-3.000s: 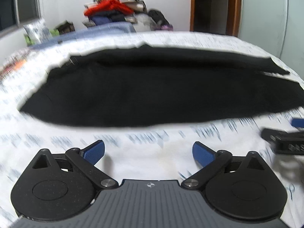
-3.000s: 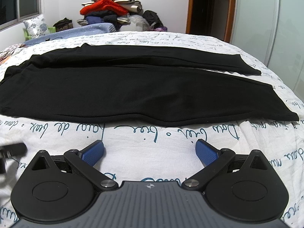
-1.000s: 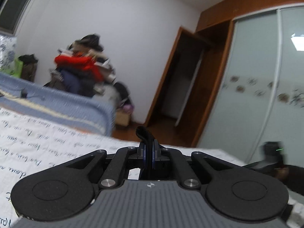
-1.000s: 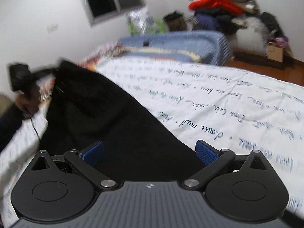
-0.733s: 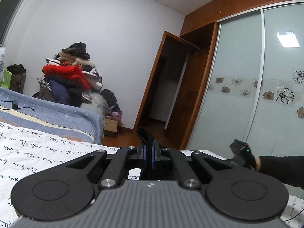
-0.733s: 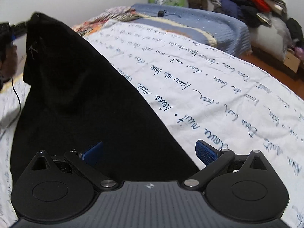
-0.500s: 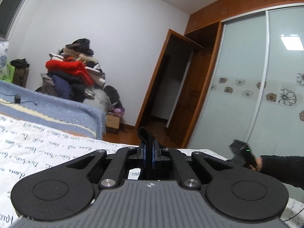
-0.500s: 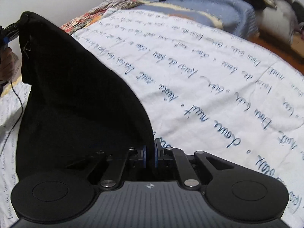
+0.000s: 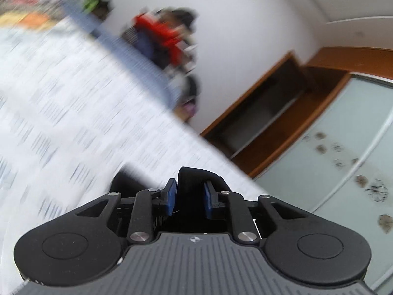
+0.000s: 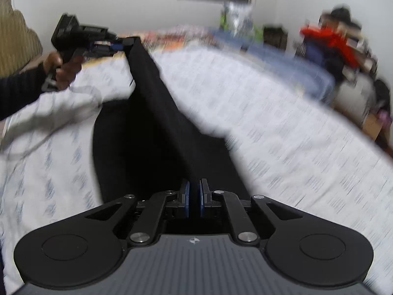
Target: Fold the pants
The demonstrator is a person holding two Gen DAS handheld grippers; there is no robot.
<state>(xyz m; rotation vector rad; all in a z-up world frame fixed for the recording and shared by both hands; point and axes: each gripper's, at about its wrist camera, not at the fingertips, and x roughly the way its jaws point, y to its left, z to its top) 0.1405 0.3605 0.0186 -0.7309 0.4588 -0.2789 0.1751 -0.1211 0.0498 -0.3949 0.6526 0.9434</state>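
Note:
The black pants hang stretched in the air between both grippers above the white printed bedsheet. My right gripper is shut on one end of the fabric. My left gripper has a thick fold of the black pants between its blue pads, which stand a little apart; it also shows in the right wrist view, pinching the far end of the pants. The lower part of the pants rests on the bed.
A pile of clothes with a red garment stands past the bed's far side. A blue blanket lies along that edge. A wooden doorway and frosted wardrobe doors line the wall.
Both grippers have swung with the pants lifted; the fabric now runs taut between them. The left view has tilted sharply and blurred, and its pads stand wider around a thicker fold.

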